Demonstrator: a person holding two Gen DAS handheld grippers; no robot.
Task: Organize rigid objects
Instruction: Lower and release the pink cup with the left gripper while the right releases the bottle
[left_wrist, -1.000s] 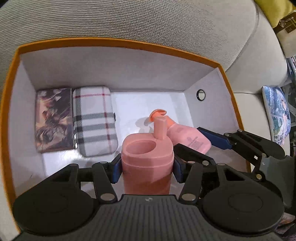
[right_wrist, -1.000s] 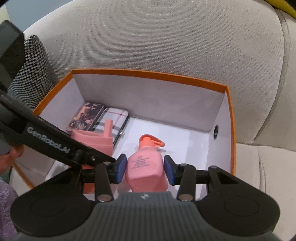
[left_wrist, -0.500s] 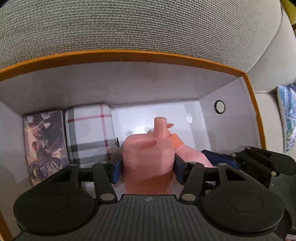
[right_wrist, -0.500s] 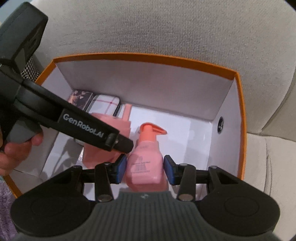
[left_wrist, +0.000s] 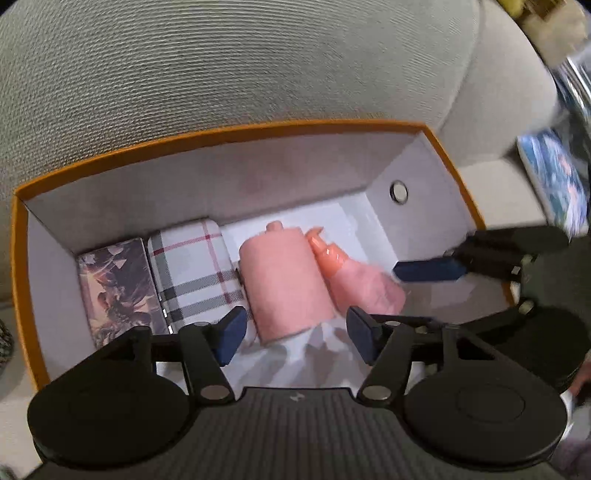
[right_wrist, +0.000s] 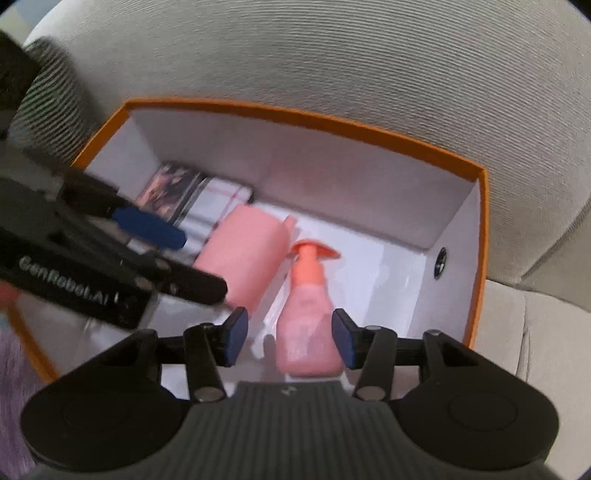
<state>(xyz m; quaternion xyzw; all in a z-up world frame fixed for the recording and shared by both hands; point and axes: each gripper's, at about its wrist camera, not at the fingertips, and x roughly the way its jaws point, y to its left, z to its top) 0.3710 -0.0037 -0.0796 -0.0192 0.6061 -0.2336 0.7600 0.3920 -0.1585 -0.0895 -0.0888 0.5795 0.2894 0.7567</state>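
1. Since the earlier frame, both pink items are lying released on the box (left_wrist: 22, 258) floor; both grippers' jaws have just been opening.
2. Left gripper (left_wrist: 297, 334) is hovering, jaws wide, pads clear of the pink cup (left_wrist: 284, 280), which is lying beside the plaid case (left_wrist: 192, 273).
3. Right gripper (right_wrist: 290, 338) is straddling the pump bottle (right_wrist: 308, 328) near the box's front edge, jaws apart, pads not touching.
4. Picture box (left_wrist: 118, 288) is lying against the left wall.
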